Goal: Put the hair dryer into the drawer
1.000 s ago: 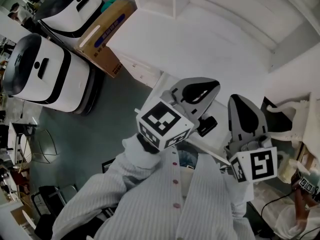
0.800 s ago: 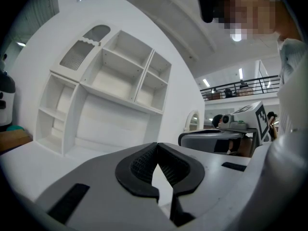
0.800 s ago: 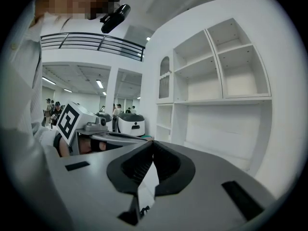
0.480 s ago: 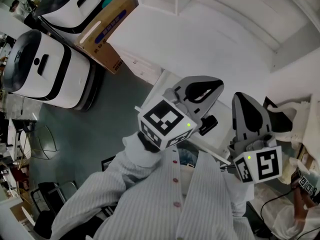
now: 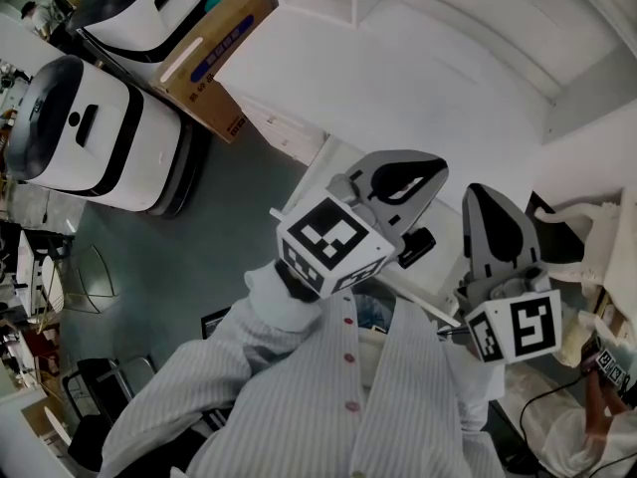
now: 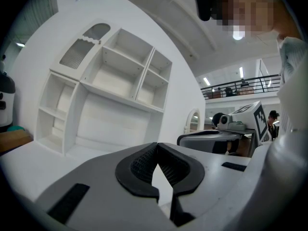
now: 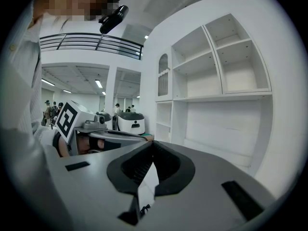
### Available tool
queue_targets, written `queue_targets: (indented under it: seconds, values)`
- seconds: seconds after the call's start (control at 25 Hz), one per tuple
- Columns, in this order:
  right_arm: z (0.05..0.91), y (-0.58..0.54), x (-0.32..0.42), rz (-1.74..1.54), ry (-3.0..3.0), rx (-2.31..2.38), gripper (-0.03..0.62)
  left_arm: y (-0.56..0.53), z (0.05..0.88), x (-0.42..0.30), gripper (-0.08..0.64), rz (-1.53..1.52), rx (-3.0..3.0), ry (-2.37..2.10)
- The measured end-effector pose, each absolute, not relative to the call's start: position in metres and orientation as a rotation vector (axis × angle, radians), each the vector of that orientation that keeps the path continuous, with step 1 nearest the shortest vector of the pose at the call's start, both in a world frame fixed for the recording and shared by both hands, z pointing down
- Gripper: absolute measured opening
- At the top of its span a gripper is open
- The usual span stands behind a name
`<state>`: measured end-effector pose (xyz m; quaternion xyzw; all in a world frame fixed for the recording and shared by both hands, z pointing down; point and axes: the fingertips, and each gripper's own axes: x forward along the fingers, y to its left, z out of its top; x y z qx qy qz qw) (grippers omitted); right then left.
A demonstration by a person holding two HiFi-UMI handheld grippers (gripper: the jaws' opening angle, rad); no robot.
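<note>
Your L tool (image 6: pixel 156 147) is closed tip to tip w/ nothing in it, low centre in its view, facing the white shelf unit (image 6: pixel 110 81). Your R tool (image 7: pixel 153 145) is closed too & empty. In head view both sit centre-right, side by side, by the white bench (image 5: pixel 398 78). Cardboard box (image 5: pixel 214 53) is upper left. Can't make out the hair dryer or drawer in any view.

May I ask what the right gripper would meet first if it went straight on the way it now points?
Most likely the white shelf unit: the right gripper, jaws shut on nothing, points at its wide lower bay. Nothing shows in between, though depth is hard to judge.
</note>
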<state>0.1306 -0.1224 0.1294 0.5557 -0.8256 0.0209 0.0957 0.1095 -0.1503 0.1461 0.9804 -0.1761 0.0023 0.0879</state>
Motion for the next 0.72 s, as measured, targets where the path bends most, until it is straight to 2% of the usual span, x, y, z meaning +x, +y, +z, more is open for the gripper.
queue_targets:
  seconds: [0.72]
  values:
    - [0.1355, -0.1283, 0.1285, 0.078, -2.44, 1.631, 0.011, -0.1567, 0.1523, 0.1076, 0.011, 0.03, 2.909, -0.525]
